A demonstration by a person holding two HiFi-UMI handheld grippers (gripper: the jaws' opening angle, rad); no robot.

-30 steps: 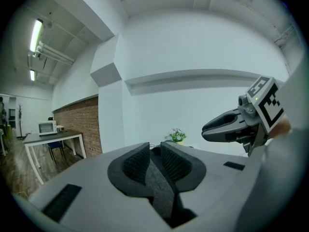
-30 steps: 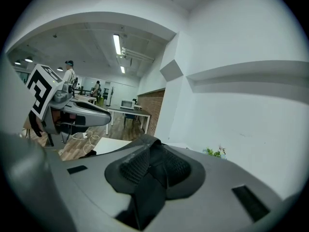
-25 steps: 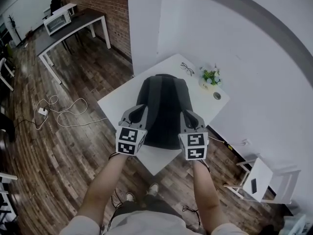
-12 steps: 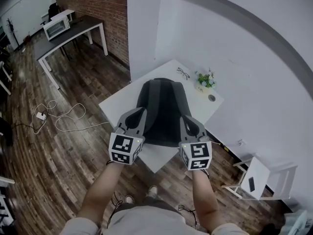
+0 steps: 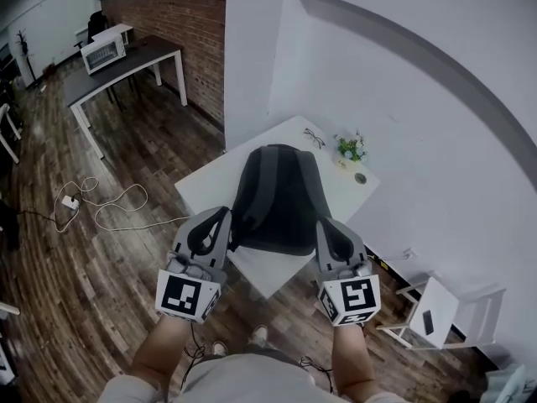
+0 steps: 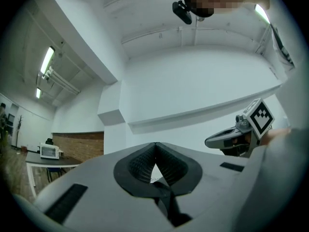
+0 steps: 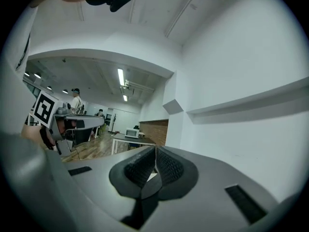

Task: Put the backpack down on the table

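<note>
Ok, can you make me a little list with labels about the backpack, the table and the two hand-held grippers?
Backpack: dark grey, lying on the table
Table: white, by the wall
Also on the table: glasses and a small potted plant, beyond the backpack
Left hand-held gripper: shut, nothing between its jaws
Right hand-held gripper: shut, nothing between its jaws
Job: the backpack looks put down
</note>
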